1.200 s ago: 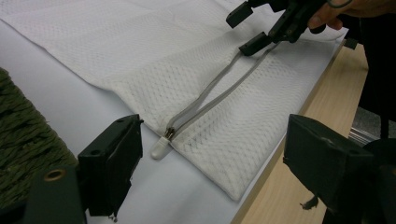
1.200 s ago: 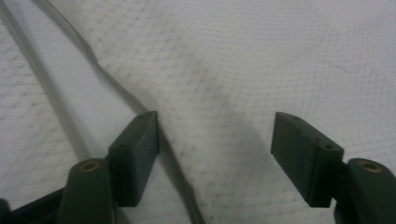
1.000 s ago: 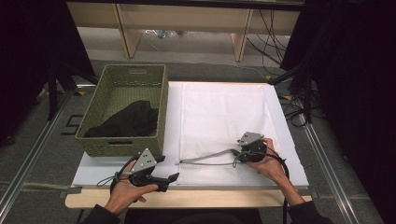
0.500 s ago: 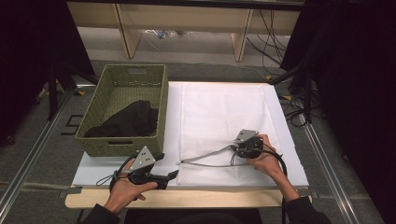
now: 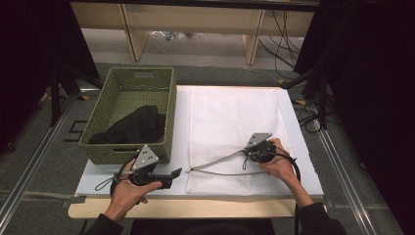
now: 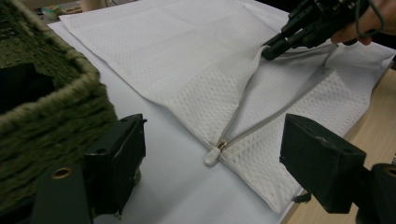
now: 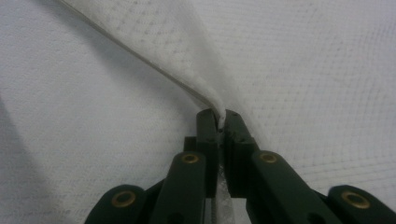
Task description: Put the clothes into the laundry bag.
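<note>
High view: a white mesh bag [image 5: 235, 122] lies flat on the worktop [image 5: 303, 166], its near part unzipped into a long wedge. The right tool [image 5: 243, 152] is at the upper lip of that opening, about mid-bag. The left tool [image 5: 177, 172] rests near the front edge, just short of the bag's corner. A basket [image 5: 161, 81] with dark cloth [image 5: 134, 125] in it stands at the left, beside the bag.

Left gripper view: this tool's jaws stand wide apart with nothing between them. Ahead lies the zip pull [image 6: 213, 154] at the bag's edge, where the two zipper tapes meet. Farther off, the right tool [image 6: 271, 49] pinches the upper tape and lifts it off the lower layer.

Right gripper view: the jaws are clenched on a fold of the bag's edge [image 7: 205, 91], which rises taut away from them. Whether only the top layer is caught is hard to tell here.

The step in hand looks like opening the bag's mouth, likely for the cloth. Next would call for the left tool to pin or grip the lower lip near the pull, so the mouth can be spread.
</note>
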A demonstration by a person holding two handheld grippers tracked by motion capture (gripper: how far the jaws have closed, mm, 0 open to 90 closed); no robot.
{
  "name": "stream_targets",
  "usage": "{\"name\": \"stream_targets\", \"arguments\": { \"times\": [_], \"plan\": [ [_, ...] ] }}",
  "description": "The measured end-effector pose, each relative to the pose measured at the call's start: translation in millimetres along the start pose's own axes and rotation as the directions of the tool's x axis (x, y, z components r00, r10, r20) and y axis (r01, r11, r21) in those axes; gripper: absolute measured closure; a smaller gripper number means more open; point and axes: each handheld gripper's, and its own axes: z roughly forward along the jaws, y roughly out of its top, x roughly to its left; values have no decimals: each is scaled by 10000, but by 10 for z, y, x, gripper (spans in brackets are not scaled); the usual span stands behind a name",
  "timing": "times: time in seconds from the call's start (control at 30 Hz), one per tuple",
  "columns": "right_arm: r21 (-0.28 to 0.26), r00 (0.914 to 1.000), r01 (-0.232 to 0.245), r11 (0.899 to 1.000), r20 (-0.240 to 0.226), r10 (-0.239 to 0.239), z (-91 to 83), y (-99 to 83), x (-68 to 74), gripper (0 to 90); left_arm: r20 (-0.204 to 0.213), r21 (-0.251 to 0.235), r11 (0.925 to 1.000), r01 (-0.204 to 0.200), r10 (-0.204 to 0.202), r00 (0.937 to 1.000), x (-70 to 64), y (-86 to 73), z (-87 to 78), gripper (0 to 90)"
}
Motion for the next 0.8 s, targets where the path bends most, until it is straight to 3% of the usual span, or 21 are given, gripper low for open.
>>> {"name": "stream_targets", "arguments": {
  "times": [0.17, 0.27, 0.43, 0.5, 0.6, 0.67, 0.77, 0.8],
  "plan": [
    [103, 9986, 187, 9998, 487, -191, -76, 60, 22, 894, -602, -113, 9988, 468, -474, 9971, 148, 165, -135, 229],
    [-178, 9949, 629, 9979, 807, -613, -138, 100, -14, 896, -1010, -193, 9975, 676, -692, 9925, 272, 267, -212, 232],
    [-372, 9925, 633, 9973, 1068, -590, -241, 201, 2, 898, -1648, 47, 9983, 572, -557, 9848, 515, 454, -322, 232],
    [-455, 9892, 959, 9943, 1154, -902, -263, 244, -14, 897, -2010, 289, 9988, 395, -329, 9790, 635, 529, -353, 227],
    [-544, 9871, 1088, 9926, 1243, -1014, -315, 289, -21, 898, -2368, 693, 9972, 282, -110, 9715, 843, 625, -385, 221],
    [-652, 9859, 1149, 9912, 1297, -1058, -351, 318, -33, 898, -2581, 1057, 9935, 412, -126, 9660, 967, 678, -376, 213],
    [-685, 9872, 970, 9929, 1332, -873, -388, 359, -25, 897, -2554, 1531, 9873, 418, -13, 9668, 1133, 736, -336, 213],
    [-740, 9835, 1334, 9883, 1330, -1228, -403, 391, -50, 897, -2547, 1820, 9827, 337, 140, 9669, 1191, 751, -328, 213]
  ]
}}
